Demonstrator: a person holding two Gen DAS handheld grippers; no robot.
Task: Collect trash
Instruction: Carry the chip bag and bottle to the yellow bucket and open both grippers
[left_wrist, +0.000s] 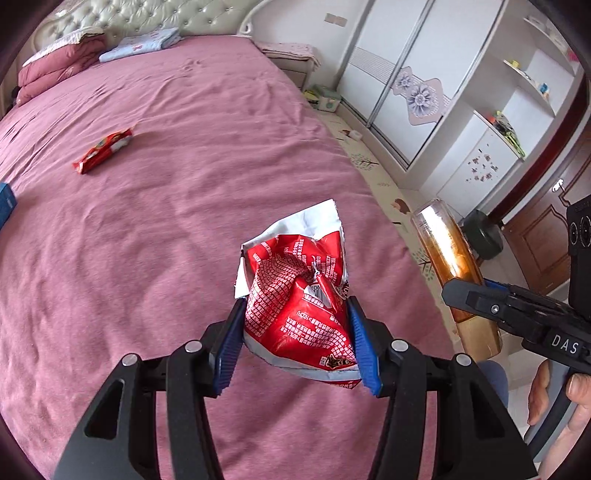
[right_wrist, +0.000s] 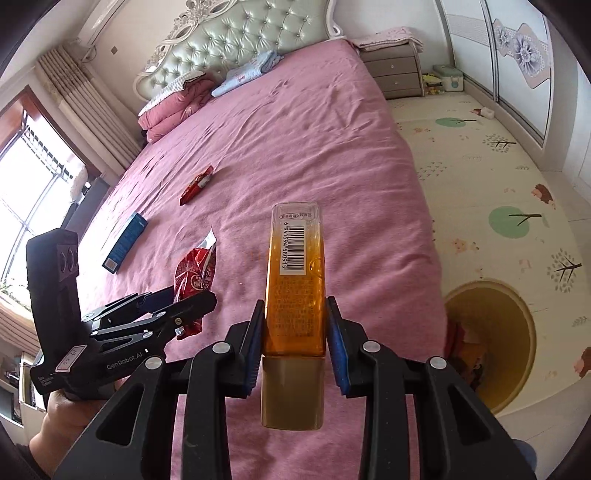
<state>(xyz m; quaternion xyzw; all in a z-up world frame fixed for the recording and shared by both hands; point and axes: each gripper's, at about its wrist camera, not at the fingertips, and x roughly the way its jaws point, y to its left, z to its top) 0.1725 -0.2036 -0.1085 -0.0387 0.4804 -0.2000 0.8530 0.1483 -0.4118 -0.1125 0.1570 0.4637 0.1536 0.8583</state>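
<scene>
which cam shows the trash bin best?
Right wrist view: the round yellow bin stands on the floor mat beside the bed, its open mouth and some trash inside visible. The left wrist view doesn't clearly show it; the amber bottle blocks that area.

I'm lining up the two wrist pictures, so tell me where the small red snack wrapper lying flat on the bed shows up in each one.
Left wrist view: the small red wrapper lies in the upper left, on the pink bedspread, far beyond the crumpled red bag.
Right wrist view: it lies left of centre, in the upper half, beyond the blue box.
Shared landmark: the folded light blue cloth near the headboard.
</scene>
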